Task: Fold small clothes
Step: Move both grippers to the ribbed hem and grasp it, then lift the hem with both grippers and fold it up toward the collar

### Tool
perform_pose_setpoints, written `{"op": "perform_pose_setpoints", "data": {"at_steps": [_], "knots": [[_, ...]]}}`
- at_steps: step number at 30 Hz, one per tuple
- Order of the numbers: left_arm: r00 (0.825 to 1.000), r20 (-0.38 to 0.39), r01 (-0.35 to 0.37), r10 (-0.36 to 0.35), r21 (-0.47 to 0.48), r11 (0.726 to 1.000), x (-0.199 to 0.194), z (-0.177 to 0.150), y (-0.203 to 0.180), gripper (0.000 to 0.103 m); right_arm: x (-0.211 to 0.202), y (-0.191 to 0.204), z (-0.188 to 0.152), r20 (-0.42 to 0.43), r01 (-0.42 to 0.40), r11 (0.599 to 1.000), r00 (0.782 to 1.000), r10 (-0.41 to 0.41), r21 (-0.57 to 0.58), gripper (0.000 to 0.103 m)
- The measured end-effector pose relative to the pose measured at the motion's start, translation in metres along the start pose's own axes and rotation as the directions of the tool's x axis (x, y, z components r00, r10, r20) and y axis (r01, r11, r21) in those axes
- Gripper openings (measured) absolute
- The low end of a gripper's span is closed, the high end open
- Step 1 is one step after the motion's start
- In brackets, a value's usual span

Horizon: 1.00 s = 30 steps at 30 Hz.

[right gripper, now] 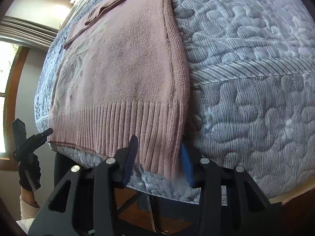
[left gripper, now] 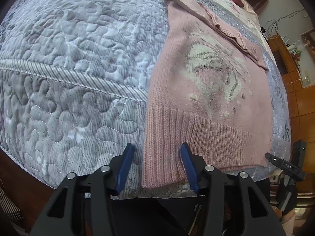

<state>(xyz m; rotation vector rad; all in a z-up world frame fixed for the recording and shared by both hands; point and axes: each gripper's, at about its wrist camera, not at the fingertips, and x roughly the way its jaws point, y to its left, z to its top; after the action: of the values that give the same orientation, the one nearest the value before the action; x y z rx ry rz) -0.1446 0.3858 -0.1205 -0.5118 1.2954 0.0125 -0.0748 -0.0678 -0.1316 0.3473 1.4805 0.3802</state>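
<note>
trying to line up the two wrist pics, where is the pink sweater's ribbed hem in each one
Left wrist view: the ribbed hem crosses the lower centre-right, its near-left corner between the open fingers of the left gripper.
Right wrist view: the ribbed hem spans lower left to centre, its right corner between the open fingers of the right gripper.
Shared landmark: the quilt's striped band, meeting the sweater's side edge.

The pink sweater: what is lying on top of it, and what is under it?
On the pink sweater, one sleeve lies folded across its upper part. Under it is the quilted bedspread, visible all around; the part beneath the sweater is covered.
</note>
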Motion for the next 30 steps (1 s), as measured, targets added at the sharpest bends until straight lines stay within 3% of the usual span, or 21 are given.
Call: {"op": "perform_pose_setpoints", "data": {"at_steps": [2,3,4,8,12,17,23,30], "knots": [[1.0,-0.001,0.006,-0.006,-0.003,1.0,0.001,0.001,0.0,0.036,0.0,-0.002,-0.001,-0.006,0.011,1.0,1.0,-0.011,-0.004,0.026],[1.0,-0.004,0.004,-0.004,0.001,1.0,0.002,0.002,0.0,0.031,0.0,-0.003,-0.001,-0.012,0.006,1.0,1.0,-0.006,0.001,0.013],[1.0,-0.006,0.014,-0.014,-0.001,1.0,0.001,0.002,0.001,0.027,0.0,-0.004,-0.001,-0.014,-0.011,1.0,1.0,0.011,0.01,0.01],[0.998,0.015,0.053,-0.053,-0.032,0.998,-0.007,0.003,0.002,0.011,-0.015,-0.004,-0.001,0.003,-0.074,0.997,0.997,0.074,0.014,0.009],[0.988,0.064,0.142,-0.138,-0.054,0.988,-0.026,0.007,0.002,0.009,-0.039,-0.003,0.005,0.052,-0.188,0.981,0.981,0.185,0.047,0.009],[0.965,0.13,0.234,-0.226,-0.052,0.971,-0.049,0.026,-0.009,0.008,-0.071,-0.003,0.026,0.13,-0.316,0.945,0.944,0.303,0.087,0.009],[0.956,0.183,0.243,-0.23,-0.054,0.969,-0.056,0.069,-0.023,0.007,-0.09,-0.009,0.071,0.186,-0.348,0.928,0.928,0.322,0.13,0.009],[0.964,0.186,0.209,-0.187,-0.105,0.972,-0.031,0.117,-0.021,0.007,-0.071,-0.015,0.128,0.166,-0.338,0.918,0.937,0.307,0.209,0.009]]}}
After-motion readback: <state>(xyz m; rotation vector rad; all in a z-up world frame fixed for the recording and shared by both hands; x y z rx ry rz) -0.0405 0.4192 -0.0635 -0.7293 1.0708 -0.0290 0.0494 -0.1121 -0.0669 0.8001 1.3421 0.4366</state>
